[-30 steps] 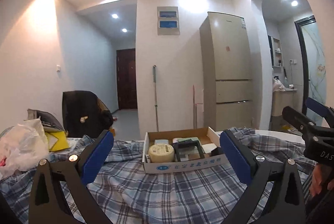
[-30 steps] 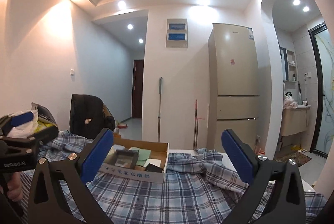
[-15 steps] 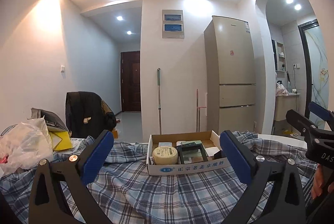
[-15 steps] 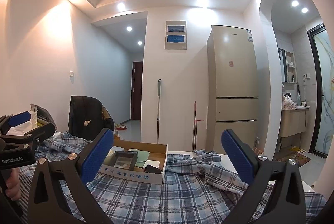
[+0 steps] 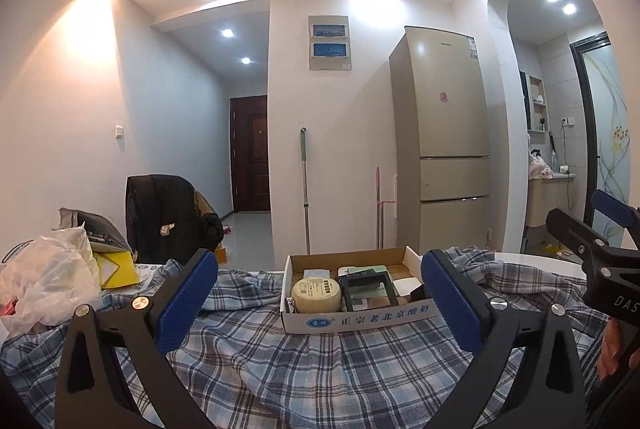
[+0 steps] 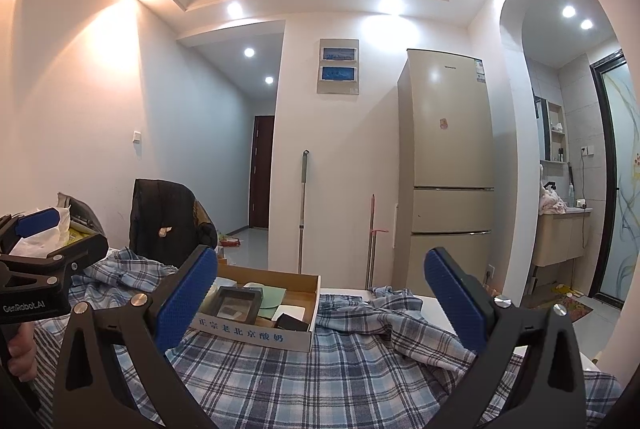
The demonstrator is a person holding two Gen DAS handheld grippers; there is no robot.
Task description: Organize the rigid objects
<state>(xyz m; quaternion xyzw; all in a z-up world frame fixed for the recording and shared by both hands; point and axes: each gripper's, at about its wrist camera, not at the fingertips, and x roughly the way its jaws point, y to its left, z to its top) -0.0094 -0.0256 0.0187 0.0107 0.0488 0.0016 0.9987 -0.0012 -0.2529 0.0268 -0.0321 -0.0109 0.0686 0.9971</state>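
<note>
**Both tongs raised and level; box contents in place**

The cardboard box (image 5: 352, 303) sits on the checked cloth (image 5: 320, 369), holding a round tub (image 5: 316, 295), a dark frame (image 5: 366, 291) and flat cards. Over the last second only the viewpoint lifted; nothing in the box shifted. The left gripper (image 5: 320, 293) and right gripper (image 6: 320, 303) stand wide, empty, short of the box. This fits either an approach or a withdrawal

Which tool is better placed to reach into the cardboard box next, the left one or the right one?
Probably the left tool: the cardboard box sits centred between its open fingers. For the right tool, also open, the box lies off toward its left finger.
</note>
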